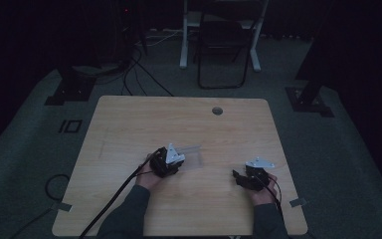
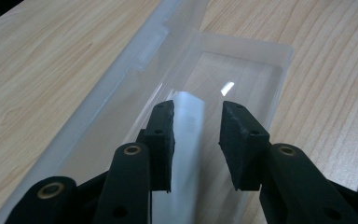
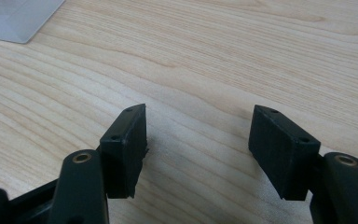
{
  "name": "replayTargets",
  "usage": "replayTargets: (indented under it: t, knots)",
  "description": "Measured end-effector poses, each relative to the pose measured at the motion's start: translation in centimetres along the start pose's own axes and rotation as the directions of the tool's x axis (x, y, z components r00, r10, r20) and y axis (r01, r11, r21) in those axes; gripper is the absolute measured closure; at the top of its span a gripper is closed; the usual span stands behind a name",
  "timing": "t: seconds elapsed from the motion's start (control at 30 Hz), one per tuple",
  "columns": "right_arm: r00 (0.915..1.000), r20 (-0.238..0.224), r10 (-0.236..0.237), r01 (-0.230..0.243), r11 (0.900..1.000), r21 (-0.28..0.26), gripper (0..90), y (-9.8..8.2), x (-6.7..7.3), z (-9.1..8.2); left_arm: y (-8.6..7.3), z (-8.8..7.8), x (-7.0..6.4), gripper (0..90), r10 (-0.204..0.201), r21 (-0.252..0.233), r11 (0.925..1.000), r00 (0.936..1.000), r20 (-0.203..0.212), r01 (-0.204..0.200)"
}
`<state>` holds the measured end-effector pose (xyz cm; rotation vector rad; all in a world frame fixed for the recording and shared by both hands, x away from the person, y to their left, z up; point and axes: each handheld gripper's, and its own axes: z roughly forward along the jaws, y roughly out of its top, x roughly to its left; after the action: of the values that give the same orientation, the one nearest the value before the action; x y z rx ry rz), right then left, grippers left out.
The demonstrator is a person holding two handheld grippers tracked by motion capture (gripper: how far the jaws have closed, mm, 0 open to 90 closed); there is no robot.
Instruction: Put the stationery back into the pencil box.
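Note:
A clear plastic box [image 2: 242, 60] lies open on the wooden table [image 1: 129, 129], its lid [image 2: 121, 93] folded out flat beside it. In the high view the box [image 1: 193, 155] is a faint shape just right of my left gripper [image 1: 178, 164]. My left gripper [image 2: 196, 109] straddles the box's near wall. The thin wall sits against the left pad, and a gap shows before the right pad. My right gripper [image 3: 198, 116] stands open over bare wood with nothing between its jaws. It rests near the table's right front [image 1: 238, 178], and a corner of the box [image 3: 18, 18] shows far off.
The room is dim. A round cable hole [image 1: 217, 110] sits near the table's far edge. A folding chair [image 1: 224, 45] and a white desk frame [image 1: 184, 40] stand beyond it on the carpet. A black cable [image 1: 114, 199] trails from the left gripper over the front edge.

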<state>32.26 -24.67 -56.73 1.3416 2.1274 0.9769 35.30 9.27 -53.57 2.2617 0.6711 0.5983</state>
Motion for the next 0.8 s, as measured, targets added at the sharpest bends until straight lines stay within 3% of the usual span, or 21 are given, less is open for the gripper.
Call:
replayTargets:
  t: [0.4, 0.8]
  knots:
    - [1.0000, -0.001, -0.002, 0.002, 1.000, -0.001, 36.8, 0.0, 0.0, 0.0, 0.8, -2.3, -1.4, 61.1, 0.062, -0.049, 0.9970, 0.9977, 0.026, -0.061]
    - [1.0000, -0.001, -0.002, 0.002, 1.000, -0.001, 36.8, 0.0, 0.0, 0.0, 1.4, -4.4, -2.0, 59.6, 0.048, -0.103, 0.9939, 0.9953, 0.085, -0.039]
